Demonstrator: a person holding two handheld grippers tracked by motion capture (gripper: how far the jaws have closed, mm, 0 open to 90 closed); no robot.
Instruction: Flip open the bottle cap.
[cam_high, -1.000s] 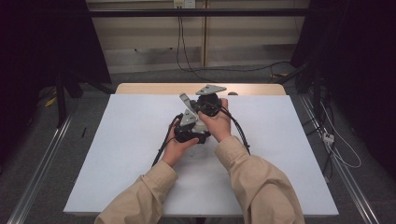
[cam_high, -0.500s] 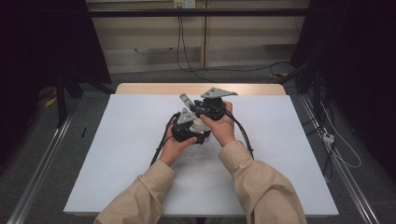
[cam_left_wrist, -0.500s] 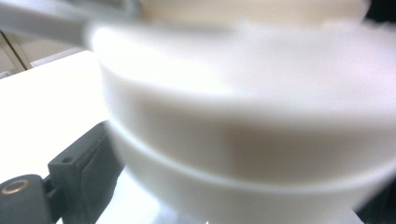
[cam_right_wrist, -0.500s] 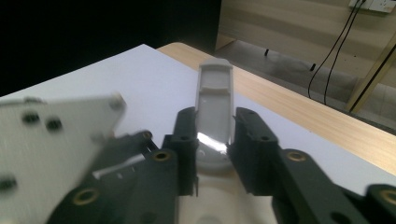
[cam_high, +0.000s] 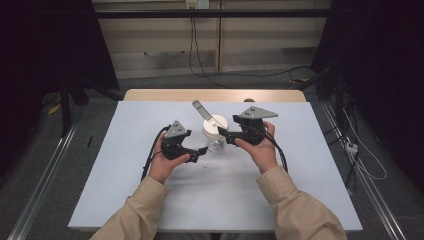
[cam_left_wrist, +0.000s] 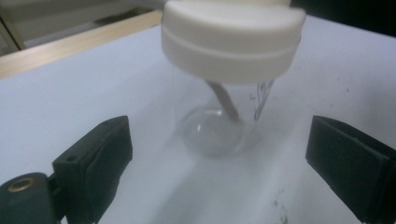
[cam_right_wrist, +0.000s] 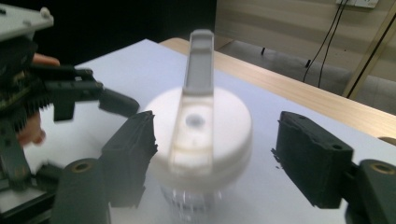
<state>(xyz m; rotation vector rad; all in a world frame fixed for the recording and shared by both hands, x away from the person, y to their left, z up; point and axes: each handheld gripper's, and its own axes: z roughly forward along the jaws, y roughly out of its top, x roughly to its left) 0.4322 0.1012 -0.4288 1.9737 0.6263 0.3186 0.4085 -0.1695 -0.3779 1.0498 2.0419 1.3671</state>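
Note:
A small clear cup (cam_high: 216, 144) with a white lid (cam_high: 212, 126) stands upright on the white table (cam_high: 125, 165). A grey flap (cam_high: 202, 110) rises from the lid toward the back. In the left gripper view the cup (cam_left_wrist: 212, 133) stands just ahead of my left gripper (cam_left_wrist: 224, 163), whose jaws are wide open and empty. My right gripper (cam_right_wrist: 217, 154) is open too, one jaw on each side of the lid (cam_right_wrist: 201, 135) without touching it. From above, my left gripper (cam_high: 198, 150) sits left of the cup and my right gripper (cam_high: 223, 134) right of it.
A wooden strip (cam_high: 215, 95) runs along the table's far edge. Cables (cam_high: 150, 155) trail from both grippers over the table. Dark stands and floor rails (cam_high: 45, 180) flank the table. A few small dark specks (cam_left_wrist: 280, 205) lie near the cup.
The two grippers were bunched together over the cup. Now they have drawn apart, the left toward the left and nearer me, the right to the right, and the cup shows.

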